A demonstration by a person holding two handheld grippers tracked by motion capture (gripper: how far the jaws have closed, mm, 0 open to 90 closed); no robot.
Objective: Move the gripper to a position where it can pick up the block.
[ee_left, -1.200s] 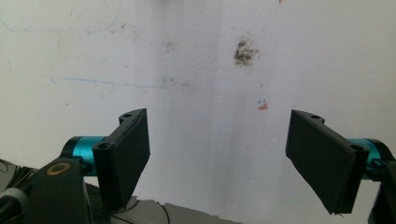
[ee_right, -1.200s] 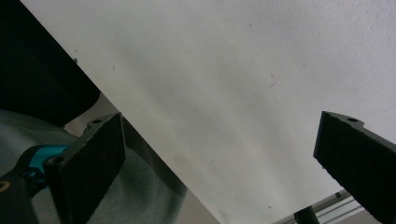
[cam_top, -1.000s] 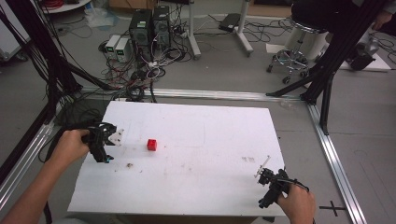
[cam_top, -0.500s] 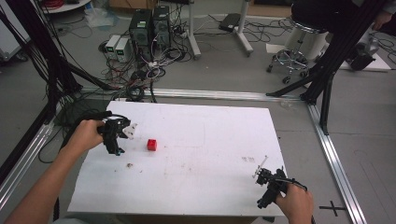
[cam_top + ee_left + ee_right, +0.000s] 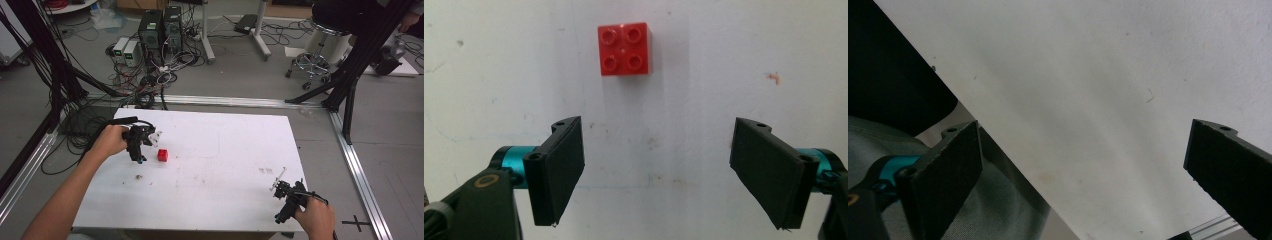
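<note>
At lower left of the high view, a bare forearm ends in the left hand (image 5: pixel 111 141) around a black left gripper (image 5: pixel 139 145) with a white part at its tip and a black cable looping behind. At lower right, the right hand (image 5: pixel 315 220) carries an identical black right gripper (image 5: pixel 286 192). In the gripper views, each tool has two flat, matte black rectangular jaws with small screw holes at the corners, mounted on teal anodised metal posts; a brass-coloured ring marks the left gripper's dark housing.
</note>
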